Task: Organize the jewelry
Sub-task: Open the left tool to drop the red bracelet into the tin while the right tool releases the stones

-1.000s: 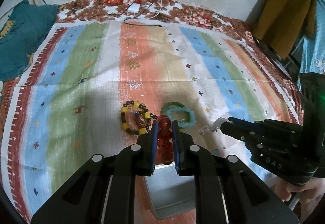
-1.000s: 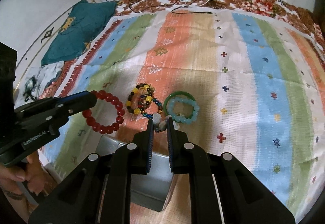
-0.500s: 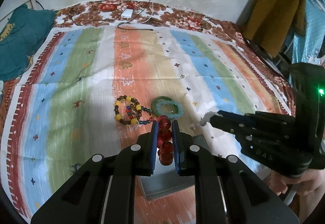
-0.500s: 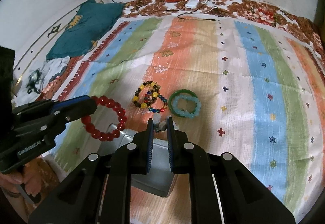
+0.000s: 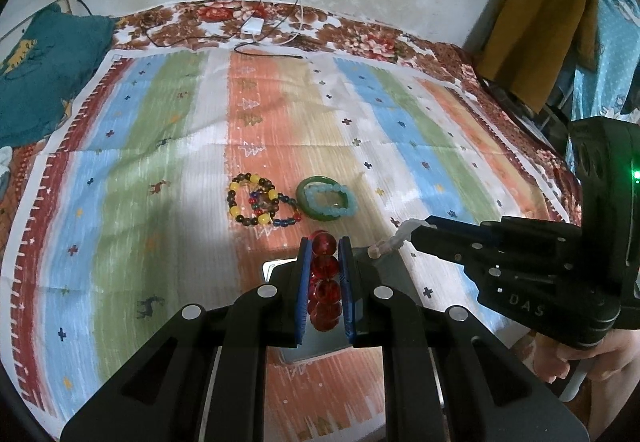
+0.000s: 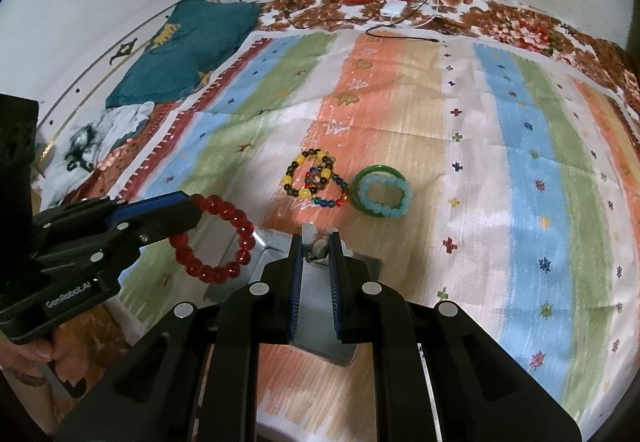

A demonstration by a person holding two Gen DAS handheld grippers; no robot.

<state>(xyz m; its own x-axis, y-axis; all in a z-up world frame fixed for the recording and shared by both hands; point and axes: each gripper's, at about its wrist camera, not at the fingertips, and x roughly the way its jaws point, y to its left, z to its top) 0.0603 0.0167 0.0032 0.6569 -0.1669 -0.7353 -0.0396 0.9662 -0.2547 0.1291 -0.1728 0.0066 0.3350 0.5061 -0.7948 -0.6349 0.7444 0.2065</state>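
The left gripper (image 5: 325, 242) is clamped on a red bead bracelet (image 5: 325, 284), whose beads run in a line between the blue pads; in the right wrist view the loop of the bracelet hangs free from the fingertips. The right gripper (image 6: 316, 238) is clamped on a small pale bracelet (image 6: 316, 248), of which only a short part shows past the fingertips. Both grippers are held above a grey metal box (image 6: 320, 306) lying on the striped cloth (image 5: 180, 169). Beyond the box, on the cloth, lie a yellow-and-dark bead bracelet (image 5: 253, 203) overlapping a multicoloured bead bracelet (image 5: 286, 211), and just beside them a green bangle (image 5: 306, 197) with a light blue bead bracelet (image 5: 330, 199) lying on it.
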